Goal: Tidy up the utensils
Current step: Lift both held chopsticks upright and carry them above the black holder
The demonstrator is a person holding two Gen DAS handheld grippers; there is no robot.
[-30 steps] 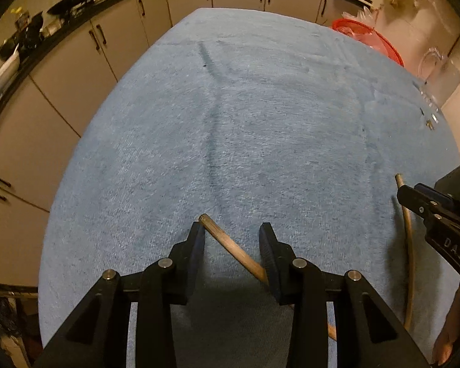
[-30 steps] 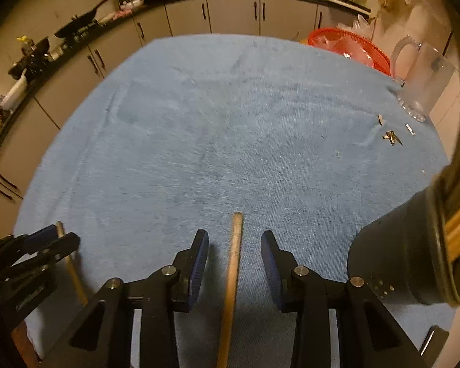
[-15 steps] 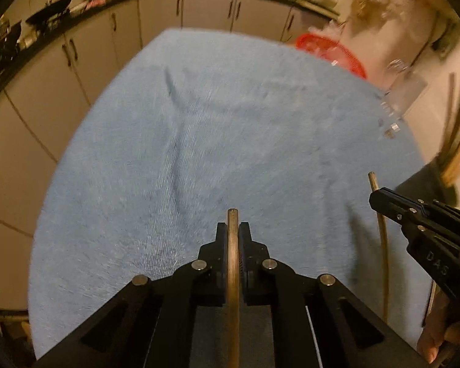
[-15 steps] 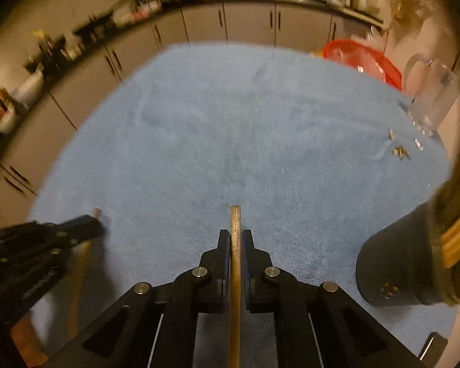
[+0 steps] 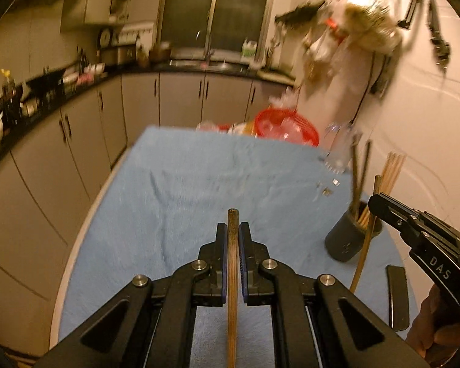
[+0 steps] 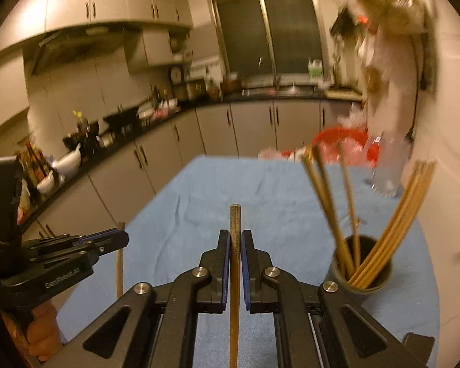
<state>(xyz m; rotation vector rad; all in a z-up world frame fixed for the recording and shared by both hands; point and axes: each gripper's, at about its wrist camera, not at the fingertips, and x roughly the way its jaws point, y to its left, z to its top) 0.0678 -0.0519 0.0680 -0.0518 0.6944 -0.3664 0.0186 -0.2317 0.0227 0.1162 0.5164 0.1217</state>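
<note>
The left gripper [image 5: 232, 239] is clamping a chopstick [image 5: 231, 276] between its pads, and the right gripper [image 6: 235, 245] is clamping a second chopstick [image 6: 235, 276] the same way; each stick is running back along the fingers with its blunt end poking out just past the tips. Both sticks are hanging clear above the blue cloth [image 5: 199, 184], not resting on it. The holder [image 6: 363, 271], a dark cup, is standing on the cloth near the table's right edge, already carrying a spread of chopsticks that are leaning against its rim. Judging from this, the carrying step is in hand: both sticks are gripped and neither is in the holder yet. The next move is calling for each stick to be tipped toward upright over the cup's mouth and lowered into a gap between the leaning sticks, one hand at a time, since the opening looks narrow and crowded. The right gripper is sitting nearer the holder, so it is likely going first.
</note>
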